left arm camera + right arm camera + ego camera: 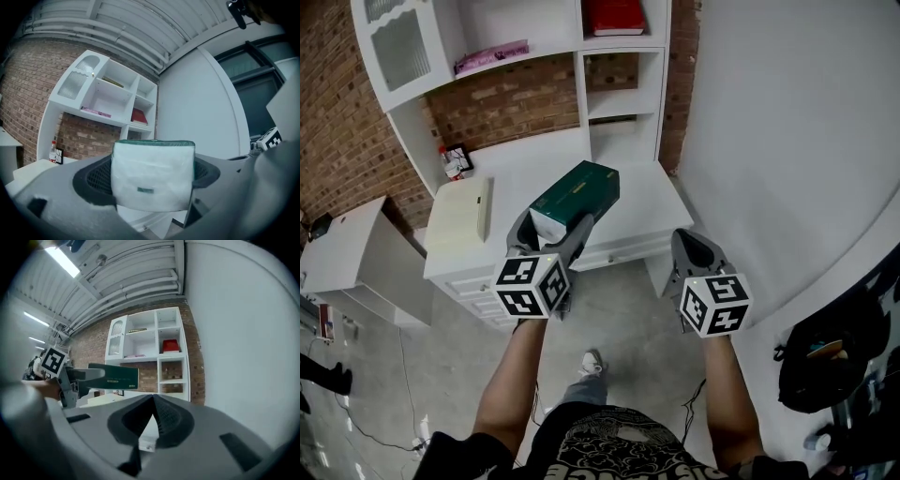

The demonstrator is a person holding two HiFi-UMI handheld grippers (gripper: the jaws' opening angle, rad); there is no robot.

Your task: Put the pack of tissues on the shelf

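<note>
My left gripper (551, 228) is shut on the pack of tissues (575, 194), a dark green pack with a white end, held in the air over the white desk (642, 202). In the left gripper view the white end of the pack (153, 176) fills the gap between the jaws. From the right gripper view, the pack (112, 376) shows at the left, still in the left gripper. My right gripper (692, 246) is shut and holds nothing; its jaws meet (152, 416). The white shelf unit (581, 47) stands on the desk against the brick wall.
A red box (613, 16) lies in an upper shelf compartment, a pink packet (490, 57) on the shelf to its left. On the desk are a cream box (457, 217) and a small bottle (450, 167). A white wall (787, 141) runs along the right.
</note>
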